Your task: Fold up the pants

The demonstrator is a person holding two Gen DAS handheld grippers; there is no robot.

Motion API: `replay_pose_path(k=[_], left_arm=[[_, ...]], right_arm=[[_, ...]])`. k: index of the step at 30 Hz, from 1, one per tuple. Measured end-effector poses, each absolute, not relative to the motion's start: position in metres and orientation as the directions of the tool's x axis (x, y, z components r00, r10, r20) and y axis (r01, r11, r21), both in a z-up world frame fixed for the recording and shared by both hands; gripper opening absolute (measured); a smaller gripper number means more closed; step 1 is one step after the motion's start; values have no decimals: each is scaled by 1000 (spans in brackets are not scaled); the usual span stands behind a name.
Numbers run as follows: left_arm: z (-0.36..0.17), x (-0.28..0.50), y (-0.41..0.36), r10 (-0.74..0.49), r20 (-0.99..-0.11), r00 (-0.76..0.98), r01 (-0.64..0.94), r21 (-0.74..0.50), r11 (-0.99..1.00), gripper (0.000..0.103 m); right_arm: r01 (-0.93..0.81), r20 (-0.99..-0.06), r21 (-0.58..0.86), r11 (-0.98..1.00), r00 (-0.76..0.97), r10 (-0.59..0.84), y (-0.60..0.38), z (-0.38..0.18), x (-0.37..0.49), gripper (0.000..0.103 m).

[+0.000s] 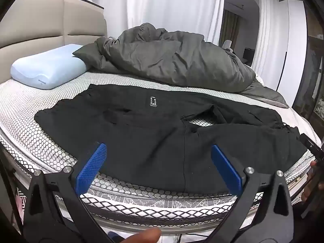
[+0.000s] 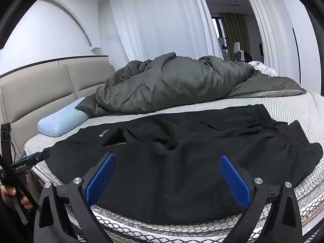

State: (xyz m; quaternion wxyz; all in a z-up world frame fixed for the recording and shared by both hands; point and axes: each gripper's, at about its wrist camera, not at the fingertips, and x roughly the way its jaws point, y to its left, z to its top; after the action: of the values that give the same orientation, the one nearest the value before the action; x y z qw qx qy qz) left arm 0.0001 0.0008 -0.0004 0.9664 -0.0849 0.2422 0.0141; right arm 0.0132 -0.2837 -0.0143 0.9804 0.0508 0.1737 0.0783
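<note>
Left wrist view: the pants [image 1: 154,129], black, lie spread across the near part of the mattress [image 1: 30,125], which has a white honeycomb cover. A small white label [image 1: 152,101] shows on the far side of the cloth, and a gap between the legs bares a patch of mattress right of centre. The left gripper [image 1: 159,151] hangs over the near edge of the pants with its blue pads [image 1: 92,167] wide apart; nothing is between them and they do not touch the cloth. A fingertip [image 1: 143,236] shows at the bottom edge. At the far right edge, part of the right gripper [image 1: 311,145] and the hand [image 1: 312,180] that holds it come into view. A pale blue pillow [image 1: 48,68] lies at the far left against the beige headboard [image 1: 40,26]. A grey duvet [image 1: 172,60] is bunched up beyond the pants, with white curtains [image 1: 172,6] behind it.

Right wrist view: the pants [image 2: 182,162] fill the near mattress [image 2: 311,111], the label [image 2: 103,133] to the left and bunched cloth to the right. The right gripper [image 2: 168,159] hovers above the near edge, its pads [image 2: 236,180] fully parted and holding nothing. At the left edge the left gripper [image 2: 30,161] shows, gripped by a hand [image 2: 11,196]; whether it touches the mattress cannot be told. The pillow [image 2: 60,123], duvet [image 2: 182,83], headboard [image 2: 36,99] and curtains [image 2: 158,20] lie beyond.
</note>
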Motion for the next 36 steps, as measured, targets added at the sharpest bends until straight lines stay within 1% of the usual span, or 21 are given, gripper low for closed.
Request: replay_pose_path(k=[1,6,7,36], left_arm=[[0,0,1,-13,-471,882,-70,-159,985,102],[0,0,-4,-4,-473,881,-73,-144,987,102],[0,0,1,-16,-472,881,-72,-168,983,102],[-3,3,5,-14,-471,882,-74,-167,983,102]], right_arm=[[-138,-326,86,987,932,159,-281,-14,12,103],[-137,-327,95,986,931,161,-282,-14,10,103],[-137,-328,96,986,931,161,-282,-14,10,103],[-129,-339,97,987,928,155,-280,-15,14,103]])
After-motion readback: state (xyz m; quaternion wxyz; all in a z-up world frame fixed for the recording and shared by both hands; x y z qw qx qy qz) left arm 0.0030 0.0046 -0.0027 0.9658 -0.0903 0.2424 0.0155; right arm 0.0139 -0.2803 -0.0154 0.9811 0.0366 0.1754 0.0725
